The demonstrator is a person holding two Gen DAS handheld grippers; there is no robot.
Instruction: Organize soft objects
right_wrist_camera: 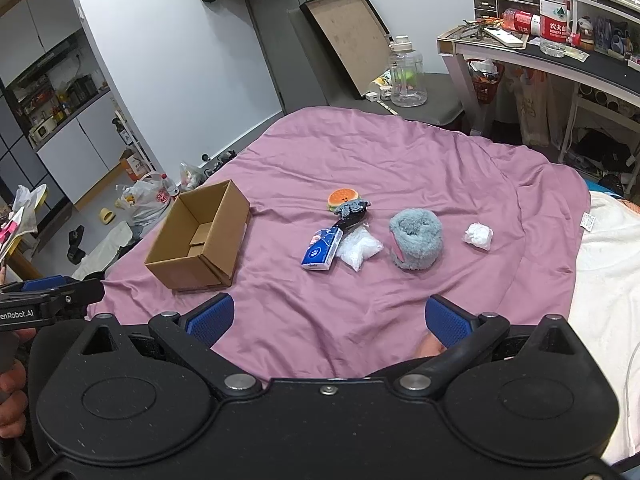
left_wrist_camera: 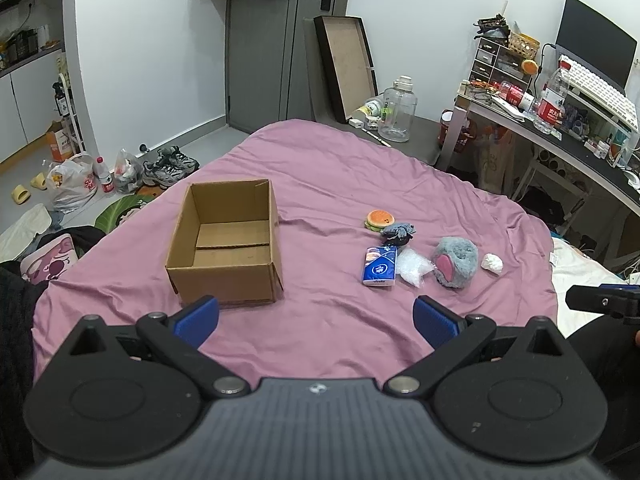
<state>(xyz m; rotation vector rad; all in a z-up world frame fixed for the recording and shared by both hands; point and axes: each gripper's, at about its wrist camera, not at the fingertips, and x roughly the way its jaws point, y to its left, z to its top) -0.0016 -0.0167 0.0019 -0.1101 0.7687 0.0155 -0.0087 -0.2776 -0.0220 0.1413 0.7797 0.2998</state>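
Observation:
An open, empty cardboard box (left_wrist_camera: pixel 224 248) (right_wrist_camera: pixel 200 236) sits on the purple bedsheet (left_wrist_camera: pixel 320 184) (right_wrist_camera: pixel 400 152). To its right lie a burger plush (left_wrist_camera: pixel 378 220) (right_wrist_camera: pixel 342 199), a small dark grey toy (left_wrist_camera: pixel 398 233) (right_wrist_camera: pixel 352 212), a blue tissue pack (left_wrist_camera: pixel 379 267) (right_wrist_camera: pixel 322 250), a clear plastic bag (left_wrist_camera: pixel 414 267) (right_wrist_camera: pixel 359 249), a grey fluffy plush with a pink patch (left_wrist_camera: pixel 456 262) (right_wrist_camera: pixel 417 240) and a white crumpled wad (left_wrist_camera: pixel 492 263) (right_wrist_camera: pixel 478 236). My left gripper (left_wrist_camera: pixel 316 320) hangs open near the bed's front, just right of the box. My right gripper (right_wrist_camera: pixel 328 320) is open too, short of the pile.
A desk (left_wrist_camera: pixel 560 128) (right_wrist_camera: pixel 560 60) crowded with bottles and a keyboard stands at the right. A large clear jug (left_wrist_camera: pixel 398 110) (right_wrist_camera: pixel 406 76) and a leaning frame sit past the bed. Bags and shoes (left_wrist_camera: pixel 168 166) lie on the floor at left. White bedding (right_wrist_camera: pixel 608 280) borders the sheet.

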